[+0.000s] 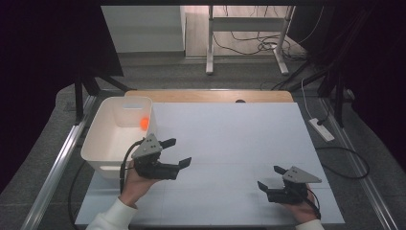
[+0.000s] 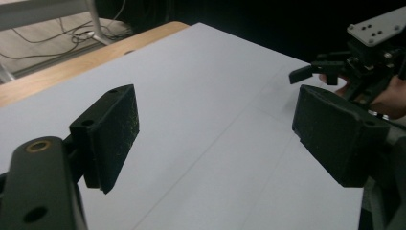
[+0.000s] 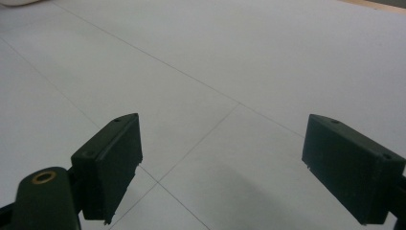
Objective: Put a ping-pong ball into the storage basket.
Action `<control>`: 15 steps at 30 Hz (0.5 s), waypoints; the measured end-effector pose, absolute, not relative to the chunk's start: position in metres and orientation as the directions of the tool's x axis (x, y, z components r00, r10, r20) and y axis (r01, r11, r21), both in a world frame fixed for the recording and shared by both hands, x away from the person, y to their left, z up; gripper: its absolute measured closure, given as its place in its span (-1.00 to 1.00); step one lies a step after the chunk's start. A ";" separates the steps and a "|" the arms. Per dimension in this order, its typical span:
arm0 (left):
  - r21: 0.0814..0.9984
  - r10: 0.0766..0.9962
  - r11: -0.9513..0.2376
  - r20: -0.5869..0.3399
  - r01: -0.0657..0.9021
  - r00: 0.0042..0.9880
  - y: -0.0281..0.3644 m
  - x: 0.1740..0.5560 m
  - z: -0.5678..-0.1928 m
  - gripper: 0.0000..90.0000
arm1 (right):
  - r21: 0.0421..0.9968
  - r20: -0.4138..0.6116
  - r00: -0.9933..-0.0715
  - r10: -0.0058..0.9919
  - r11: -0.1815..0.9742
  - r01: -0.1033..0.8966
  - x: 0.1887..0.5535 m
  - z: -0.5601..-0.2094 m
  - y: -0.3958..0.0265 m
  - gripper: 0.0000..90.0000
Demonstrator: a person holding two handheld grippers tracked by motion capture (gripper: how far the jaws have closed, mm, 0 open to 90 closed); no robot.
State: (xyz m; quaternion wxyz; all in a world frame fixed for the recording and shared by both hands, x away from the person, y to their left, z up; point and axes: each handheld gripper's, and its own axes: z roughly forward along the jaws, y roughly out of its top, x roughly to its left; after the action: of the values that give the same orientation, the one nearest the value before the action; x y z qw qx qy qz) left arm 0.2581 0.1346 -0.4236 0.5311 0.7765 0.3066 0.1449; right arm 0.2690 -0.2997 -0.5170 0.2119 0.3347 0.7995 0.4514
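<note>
Both claws, left gripper (image 1: 178,152) beside the white bin (image 1: 98,143) and right gripper (image 1: 269,178) well apart from it, gape empty, so a careless swing could knock that bin holding the orange ball (image 1: 143,123).

A ball (image 1: 143,123) lies in the bin (image 1: 103,143), which sits on the table's (image 1: 230,143) left edge.

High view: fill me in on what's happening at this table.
A person holds a hand-held gripper in each hand over a white-covered table. The left hand-held gripper hovers beside a white bin at the table's left edge, its jaws open and empty. An orange ball lies inside the bin, at its far right corner. The right hand-held gripper sits near the table's front right, also open and holding nothing.
</note>
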 end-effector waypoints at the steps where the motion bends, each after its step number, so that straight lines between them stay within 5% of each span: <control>1: 0.912 0.623 -0.250 -0.106 0.326 0.775 0.132 0.257 -0.426 -0.62 | 0.864 -0.037 -0.686 0.727 0.367 0.343 0.269 -0.517 -0.300 -0.71; 15: 0.887 0.623 -0.340 -0.036 0.313 0.781 0.122 0.233 -0.464 -0.62 | 0.869 -0.039 -0.687 0.726 0.364 0.335 0.268 -0.516 -0.299 -0.71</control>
State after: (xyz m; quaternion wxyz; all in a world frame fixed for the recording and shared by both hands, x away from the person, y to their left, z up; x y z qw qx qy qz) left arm 0.2330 0.1220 -0.4642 0.4951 0.8035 0.2912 0.1568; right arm 0.2677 -0.2992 -0.5158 0.2146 0.3325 0.7974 0.4556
